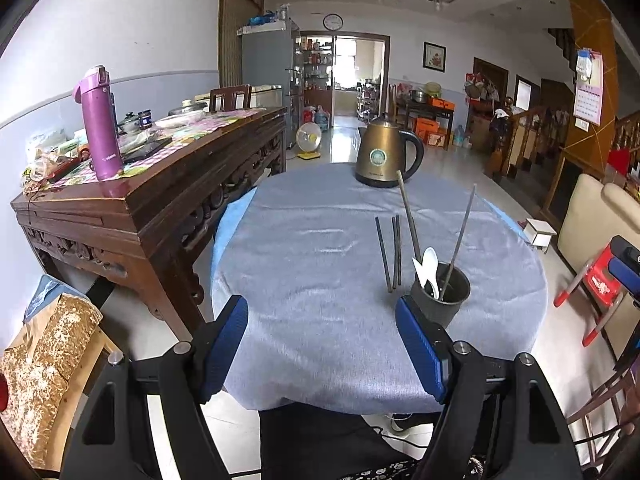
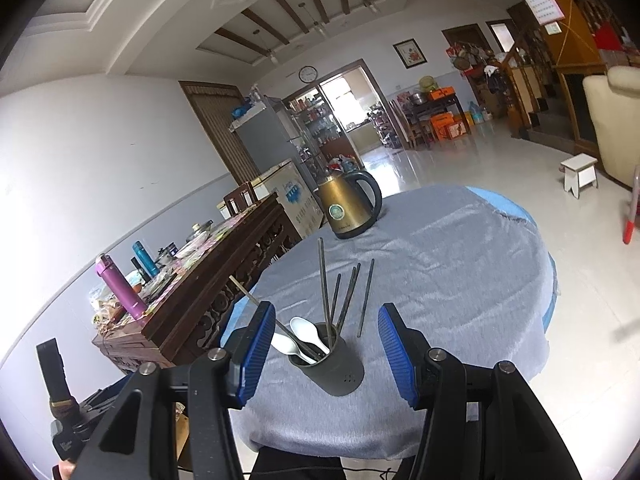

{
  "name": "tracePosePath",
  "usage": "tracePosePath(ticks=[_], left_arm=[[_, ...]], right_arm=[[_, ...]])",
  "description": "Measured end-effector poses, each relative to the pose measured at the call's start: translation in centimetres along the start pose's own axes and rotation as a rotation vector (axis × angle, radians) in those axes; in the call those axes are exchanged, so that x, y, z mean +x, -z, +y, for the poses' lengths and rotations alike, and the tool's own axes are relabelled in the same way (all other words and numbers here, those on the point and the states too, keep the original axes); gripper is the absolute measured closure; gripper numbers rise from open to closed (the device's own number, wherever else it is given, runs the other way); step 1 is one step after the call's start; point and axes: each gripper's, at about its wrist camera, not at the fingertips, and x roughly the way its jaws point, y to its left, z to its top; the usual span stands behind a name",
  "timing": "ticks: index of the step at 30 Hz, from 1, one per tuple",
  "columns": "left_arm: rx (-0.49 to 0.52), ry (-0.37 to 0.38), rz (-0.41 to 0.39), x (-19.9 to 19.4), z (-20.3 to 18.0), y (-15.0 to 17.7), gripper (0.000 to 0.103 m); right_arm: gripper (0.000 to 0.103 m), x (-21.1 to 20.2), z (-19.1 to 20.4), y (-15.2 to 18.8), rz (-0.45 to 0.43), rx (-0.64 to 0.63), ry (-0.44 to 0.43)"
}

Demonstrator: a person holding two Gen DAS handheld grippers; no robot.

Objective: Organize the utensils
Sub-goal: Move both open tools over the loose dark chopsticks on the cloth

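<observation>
A round counter (image 1: 320, 248) draped in grey cloth carried a dark utensil cup (image 1: 442, 296) standing upright near its near edge. Inside the cup stood two white spoons (image 1: 428, 268) and two long chopsticks (image 1: 408, 212), leaning apart. Three more dark chopsticks (image 1: 390, 252) lay flat on the cloth just beside the cup, on its far left side in the left wrist view, roughly parallel. A gold kettle (image 1: 384, 156) stood at the far edge of the counter, well apart from the cup.

The left tongs (image 1: 320, 320) hovered over the near edge of the counter, jaws spread wide with only cloth between them; the cup sat just beyond the tip of their right finger, outside the gap.

The right tongs (image 2: 326, 332) were also parted, holding nothing. In their view the cup (image 2: 332, 368) stood between the two blue pads (image 2: 256, 352), clear of both, with the loose chopsticks (image 2: 366, 300) beyond it.
</observation>
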Motion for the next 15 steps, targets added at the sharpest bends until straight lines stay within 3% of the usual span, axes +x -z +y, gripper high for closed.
tracePosePath(ticks=[15], left_arm=[[-0.024, 0.0, 0.087, 3.0, 0.8, 2.2, 0.026]], right_arm=[[0.046, 2.7, -0.2, 2.1, 0.076, -0.027, 0.025]])
